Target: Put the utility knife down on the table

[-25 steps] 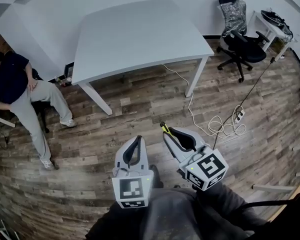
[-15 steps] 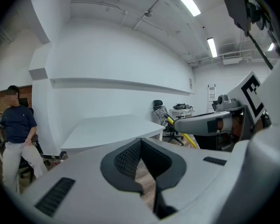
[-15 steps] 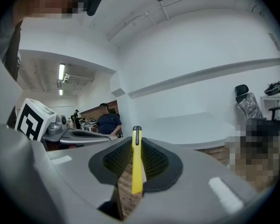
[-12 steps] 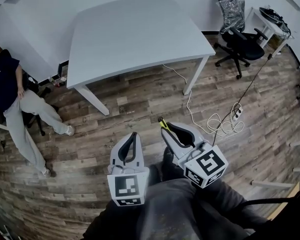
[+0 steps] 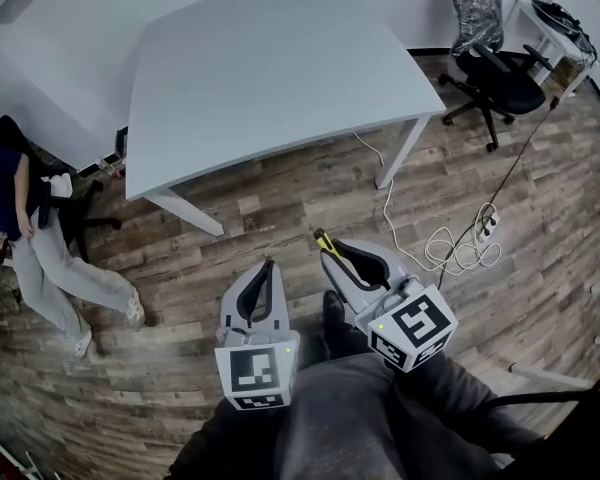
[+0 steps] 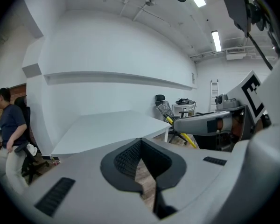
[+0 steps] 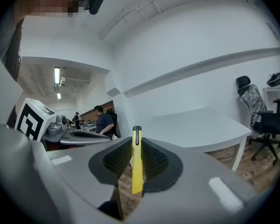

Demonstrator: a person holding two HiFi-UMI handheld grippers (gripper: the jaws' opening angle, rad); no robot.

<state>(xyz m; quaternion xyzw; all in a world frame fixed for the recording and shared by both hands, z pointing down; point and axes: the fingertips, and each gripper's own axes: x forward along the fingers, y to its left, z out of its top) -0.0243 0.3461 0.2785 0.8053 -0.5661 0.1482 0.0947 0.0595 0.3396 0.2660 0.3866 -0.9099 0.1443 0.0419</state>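
- Near side of the table (image 5: 280, 68), over the floor: right gripper (image 5: 332, 256) is clamping a yellow knife (image 7: 136, 164) between its jaws.
- Left gripper (image 5: 268, 268) is hovering just beside it, jaws together, holding nothing.

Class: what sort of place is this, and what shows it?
Probably an office or workroom: a large white table, a black swivel office chair, and a power strip with trailing cable on the wood-plank floor.

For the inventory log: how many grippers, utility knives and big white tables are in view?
Grippers: 2, the left gripper shut and empty, the right gripper holding
Utility knife: 1, yellow, clamped in the right gripper's jaws
White table: 1
Total: 4
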